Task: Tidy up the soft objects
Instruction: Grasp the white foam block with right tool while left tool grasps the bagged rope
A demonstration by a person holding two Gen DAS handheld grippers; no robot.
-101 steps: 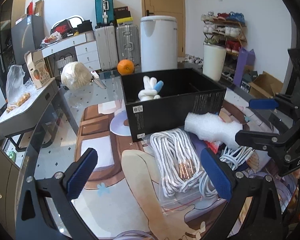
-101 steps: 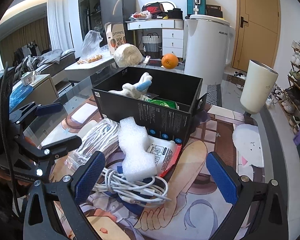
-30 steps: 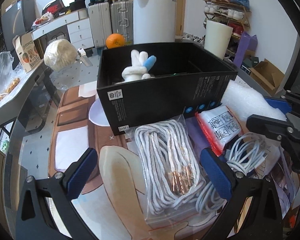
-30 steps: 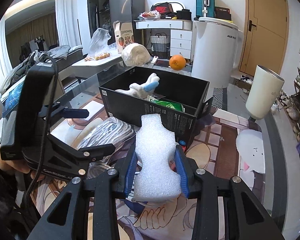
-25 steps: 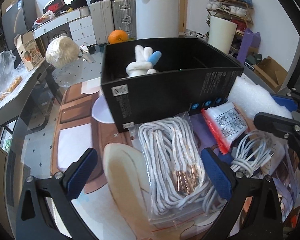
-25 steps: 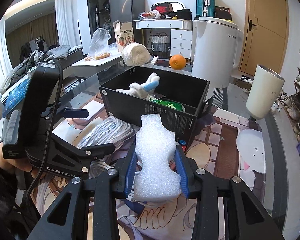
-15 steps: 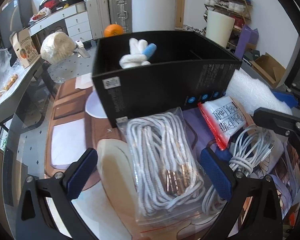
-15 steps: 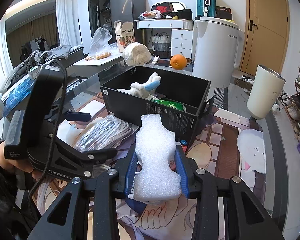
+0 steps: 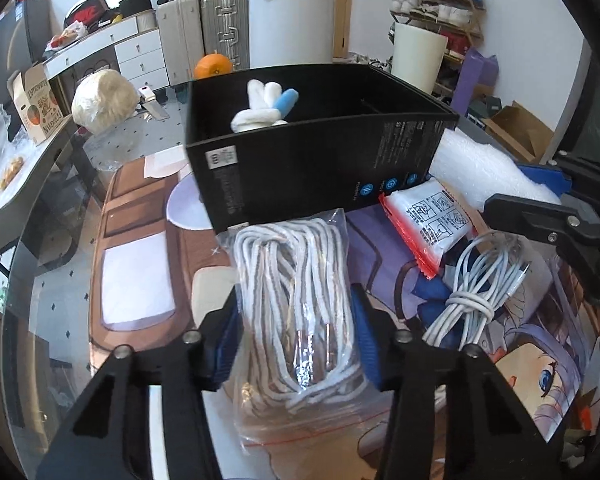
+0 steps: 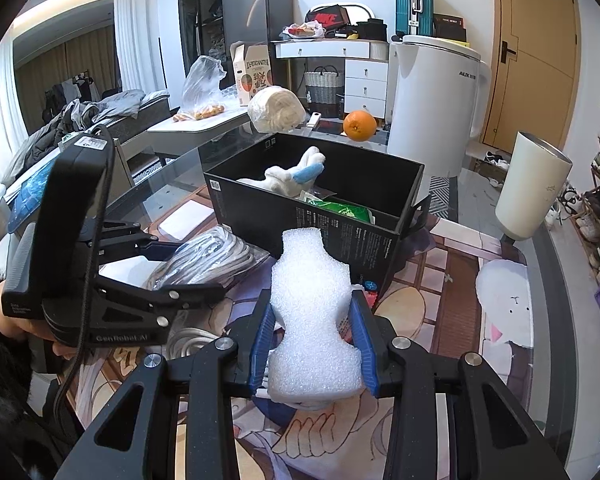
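Black box (image 10: 380,236) holds plush toy (image 10: 288,176) and green packet (image 10: 344,210), partly hidden; left gripper (image 9: 296,336) closing on bagged rope (image 9: 296,300); right gripper (image 10: 314,344) clamps foam piece (image 10: 312,320).

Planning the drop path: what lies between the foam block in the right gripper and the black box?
Bare air in the right wrist view: foam block stands just before black box, nothing intervening.

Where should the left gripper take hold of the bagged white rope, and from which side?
Across the middle of the bag of white rope, coming down from the near end, as the left gripper is doing with jaws closing on it. The coils run lengthwise there, narrow enough to span, and the black box blocks the far end.
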